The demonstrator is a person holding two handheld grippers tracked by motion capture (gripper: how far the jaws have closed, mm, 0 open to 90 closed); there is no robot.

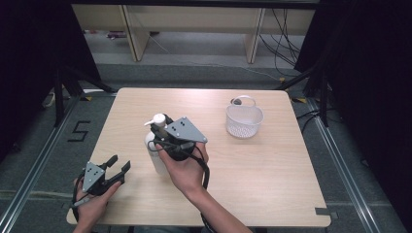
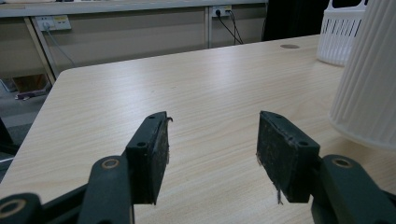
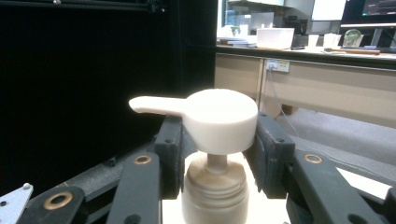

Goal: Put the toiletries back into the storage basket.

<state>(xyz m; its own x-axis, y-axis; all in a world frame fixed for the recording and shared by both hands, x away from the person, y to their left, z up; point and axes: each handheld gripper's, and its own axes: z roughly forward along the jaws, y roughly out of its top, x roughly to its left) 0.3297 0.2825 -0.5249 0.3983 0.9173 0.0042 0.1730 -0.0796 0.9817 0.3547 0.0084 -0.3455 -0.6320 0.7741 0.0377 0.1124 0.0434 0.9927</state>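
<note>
The high view showed the table (image 1: 252, 184) first, pale wood, wide, with your forearms coming in from its near edge. On its far right part stood the basket (image 1: 244, 120), white, perforated and upright, well apart from both of your hands; in the left gripper view its slotted wall (image 2: 340, 32) stood at the upper right, beyond the bottle. The bottle (image 1: 156, 154) came next, white with a ribbed body, near the middle left of the table and roughly upright, its pump pointing left in the high view. Whether its base touched the table, you could not tell from these views; in the left gripper view its ribbed side (image 2: 369, 79) rose at the right edge, close to the wood. Your right gripper (image 1: 163, 133) was at the bottle's top, with your right hand (image 1: 187, 170) behind it. In the right gripper view its jaws stood on either side of the neck below the pump head (image 3: 219, 120), clamped on the bottle (image 3: 215, 196) there. Your left gripper (image 1: 119, 167) rested low at the table's near left corner, just beside the bottle but apart from it. In its own view the two pads (image 2: 287, 154) stood wide apart with bare wood between them, gripping nothing.
</note>
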